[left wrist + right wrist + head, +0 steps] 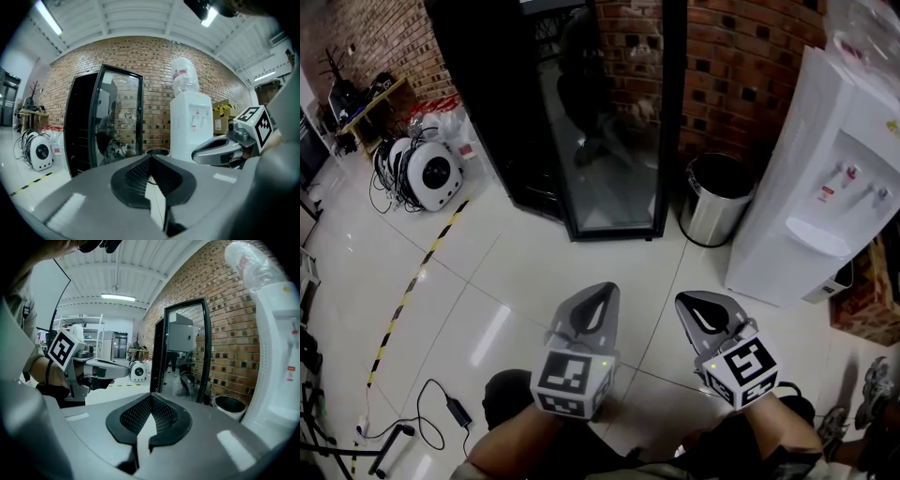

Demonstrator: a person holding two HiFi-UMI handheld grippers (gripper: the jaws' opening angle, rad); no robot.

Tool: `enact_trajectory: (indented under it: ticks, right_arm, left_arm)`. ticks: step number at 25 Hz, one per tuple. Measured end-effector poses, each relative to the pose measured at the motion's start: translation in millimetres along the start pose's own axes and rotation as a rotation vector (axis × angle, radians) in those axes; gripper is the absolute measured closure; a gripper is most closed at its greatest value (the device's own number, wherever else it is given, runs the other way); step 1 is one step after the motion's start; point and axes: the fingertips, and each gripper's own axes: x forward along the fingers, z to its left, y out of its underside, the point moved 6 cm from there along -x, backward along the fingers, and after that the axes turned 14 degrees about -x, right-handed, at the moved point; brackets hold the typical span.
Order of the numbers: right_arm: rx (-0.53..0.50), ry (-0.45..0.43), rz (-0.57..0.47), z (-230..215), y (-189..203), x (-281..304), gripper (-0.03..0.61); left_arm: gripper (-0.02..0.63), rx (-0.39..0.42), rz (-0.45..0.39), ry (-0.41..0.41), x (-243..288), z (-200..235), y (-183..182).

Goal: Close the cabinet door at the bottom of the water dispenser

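At 2 o'clock of right gripper [694, 305]: water dispenser [811, 187], well apart.
Jaws, right gripper: together, nothing between.
Jaws, left gripper [600, 298]: together, nothing between.

The dispenser [787, 187] is white. Beside it the bin [708, 220] is silver, black inside; behind it the wall [741, 75] is red brick. Well left of it, tape [419, 269] is striped yellow-black.

Ahead of me: red brick wall [731, 84], tall black glass-door cabinet [609, 141] against it, round steel waste bin [715, 202] just beside. Glossy white tile floor [516, 281], yellow-and-black tape stripe [412, 286] at left. White ribbed ceiling [117, 277], tube lights [117, 297].
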Motion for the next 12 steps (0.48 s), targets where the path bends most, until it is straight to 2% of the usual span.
enact_trajectory:
  ticks: [5,8,12]
  right_arm:
    - [-0.046,0.009,0.014,3.1,1.2,0.9,0.578]
    - [-0.018,0.054,-0.006,-5.9,4.3,-2.0,0.578]
    - [-0.012,0.103,0.038,-18.4,9.8,-11.0,0.578]
  left_arm:
    - [0.614,0.017,0.017,0.042,13.6,-15.2,3.4]
    - [0.614,0.015,0.012,0.053,21.0,-20.7,2.1]
    - [0.614,0.012,0.006,0.068,31.2,-27.6,0.8]
